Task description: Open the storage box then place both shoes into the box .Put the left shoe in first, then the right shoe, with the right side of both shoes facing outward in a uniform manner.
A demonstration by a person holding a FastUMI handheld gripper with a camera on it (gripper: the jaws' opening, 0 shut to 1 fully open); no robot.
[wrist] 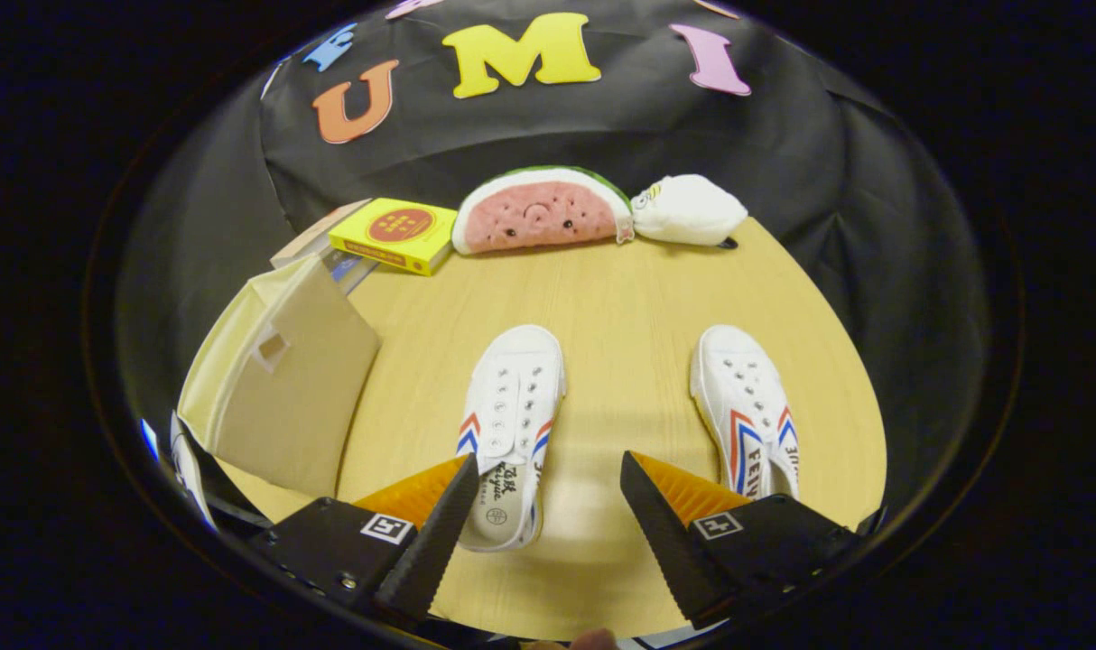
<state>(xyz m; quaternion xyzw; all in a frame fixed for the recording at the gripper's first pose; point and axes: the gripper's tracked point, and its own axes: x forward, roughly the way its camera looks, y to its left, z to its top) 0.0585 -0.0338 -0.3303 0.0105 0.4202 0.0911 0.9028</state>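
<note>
My claw [548, 515] hangs wide open, holding nothing, over the left shoe's [509, 433] heel — right shoe [748, 408] alongside on the bench [620, 289] — so I reckon opening the storage box [277, 379] off left comes first.

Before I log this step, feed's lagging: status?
Gripper open, holding nothing. Left shoe heel between the fingers, right shoe beside it. Storage box beyond the left finger, unopened.
</note>
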